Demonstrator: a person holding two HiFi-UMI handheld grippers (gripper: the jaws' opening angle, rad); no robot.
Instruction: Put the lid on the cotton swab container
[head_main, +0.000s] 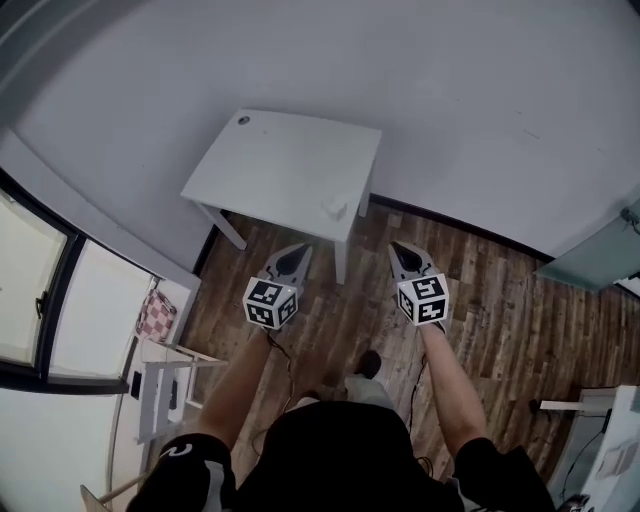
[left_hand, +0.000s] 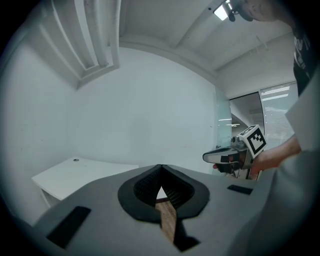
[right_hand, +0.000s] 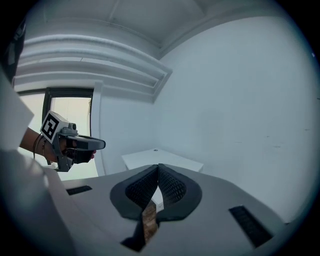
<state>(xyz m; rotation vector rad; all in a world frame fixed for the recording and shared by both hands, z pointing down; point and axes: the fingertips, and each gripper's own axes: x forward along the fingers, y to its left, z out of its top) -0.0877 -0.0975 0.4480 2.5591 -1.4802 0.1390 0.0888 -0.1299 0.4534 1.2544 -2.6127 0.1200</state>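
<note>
A white table (head_main: 280, 170) stands against the wall ahead of me. Near its front right corner sits a small white object (head_main: 335, 207), too small to make out. A small dark round thing (head_main: 243, 120) lies at the table's far left corner. My left gripper (head_main: 297, 252) and right gripper (head_main: 401, 250) hover side by side over the wooden floor, short of the table's front edge. Both are shut with nothing between the jaws. In the left gripper view the jaws (left_hand: 160, 167) meet at the tips, as do those in the right gripper view (right_hand: 159, 166).
A window and a white stool-like frame (head_main: 165, 385) with a checkered cloth (head_main: 156, 315) are at the left. A glass panel (head_main: 600, 255) stands at the right. The wooden floor (head_main: 500, 310) stretches between me and the table.
</note>
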